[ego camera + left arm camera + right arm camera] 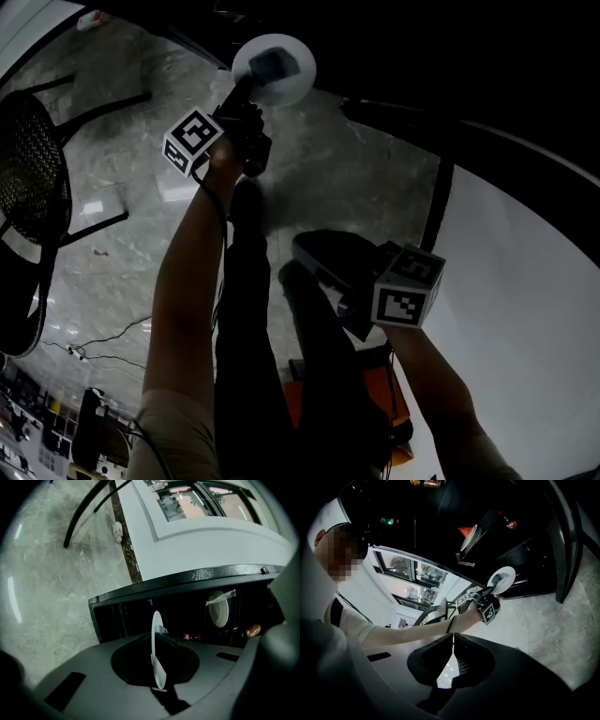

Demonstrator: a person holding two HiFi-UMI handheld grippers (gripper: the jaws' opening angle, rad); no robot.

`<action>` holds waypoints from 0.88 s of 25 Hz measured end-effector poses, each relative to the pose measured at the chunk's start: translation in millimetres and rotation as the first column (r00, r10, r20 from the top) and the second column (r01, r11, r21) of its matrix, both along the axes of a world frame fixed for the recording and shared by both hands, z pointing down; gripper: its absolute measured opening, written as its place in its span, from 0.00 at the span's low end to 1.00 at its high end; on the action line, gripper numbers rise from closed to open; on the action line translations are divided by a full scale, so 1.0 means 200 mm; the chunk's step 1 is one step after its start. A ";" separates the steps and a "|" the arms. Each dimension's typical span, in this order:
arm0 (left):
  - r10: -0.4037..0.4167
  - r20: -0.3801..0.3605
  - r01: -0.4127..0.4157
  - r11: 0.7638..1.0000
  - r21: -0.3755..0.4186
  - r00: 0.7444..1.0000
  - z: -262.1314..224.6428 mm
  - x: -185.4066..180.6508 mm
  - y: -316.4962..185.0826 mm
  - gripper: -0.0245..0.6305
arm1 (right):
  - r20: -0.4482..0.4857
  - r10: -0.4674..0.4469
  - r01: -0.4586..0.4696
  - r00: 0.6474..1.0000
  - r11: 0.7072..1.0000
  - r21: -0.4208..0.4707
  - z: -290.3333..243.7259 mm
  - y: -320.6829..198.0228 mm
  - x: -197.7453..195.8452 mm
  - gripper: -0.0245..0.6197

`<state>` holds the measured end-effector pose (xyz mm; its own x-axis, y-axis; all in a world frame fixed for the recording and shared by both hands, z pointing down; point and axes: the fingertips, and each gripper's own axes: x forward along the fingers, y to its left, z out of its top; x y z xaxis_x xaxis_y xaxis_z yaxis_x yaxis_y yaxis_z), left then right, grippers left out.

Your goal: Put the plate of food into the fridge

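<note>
A white plate [281, 58] hangs tilted in front of the dark open fridge [450, 56], with my left gripper [265, 77] shut on its rim. In the left gripper view the plate [157, 653] stands edge-on between the closed jaws, a small pale piece on its right face. The right gripper view shows the same plate [502, 578] beyond the left arm, a dark patch on its face. My right gripper [453, 638] is shut with nothing between its tips. It sits low at the right [361, 286], beside the white glossy door [525, 281].
On the fridge's shelves are a wrapped white plate [218, 609], a cola bottle [192, 637] and a can [253, 631]. A black mesh chair [28, 178] stands at the left on the marble floor [122, 253]. Cables [94, 342] lie near my legs.
</note>
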<state>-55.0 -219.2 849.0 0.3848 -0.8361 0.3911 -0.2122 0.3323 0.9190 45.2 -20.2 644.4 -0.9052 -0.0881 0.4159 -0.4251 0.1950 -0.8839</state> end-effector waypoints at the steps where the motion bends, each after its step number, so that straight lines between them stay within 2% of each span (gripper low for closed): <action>1: -0.003 -0.002 0.003 1.000 -0.001 1.000 0.00 0.00 0.00 0.07 | -0.002 0.004 -0.004 1.000 1.000 -0.001 0.01 0.00 0.01 0.08; 8: -0.038 -0.020 0.038 0.999 -0.030 0.999 0.02 0.00 -0.03 0.07 | -0.011 0.027 -0.027 1.000 1.000 0.001 0.02 -0.03 0.03 0.08; 22: -0.029 -0.036 0.028 0.999 -0.043 0.999 0.04 0.00 -0.11 0.07 | -0.038 0.024 -0.023 0.999 1.000 0.019 0.06 -0.03 0.01 0.08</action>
<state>-54.0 -241.7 856.5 0.3758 -0.8299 0.4124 -0.1688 0.3763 0.9110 47.2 -26.5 657.2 -0.8864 -0.1170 0.4480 -0.4629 0.2006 -0.8634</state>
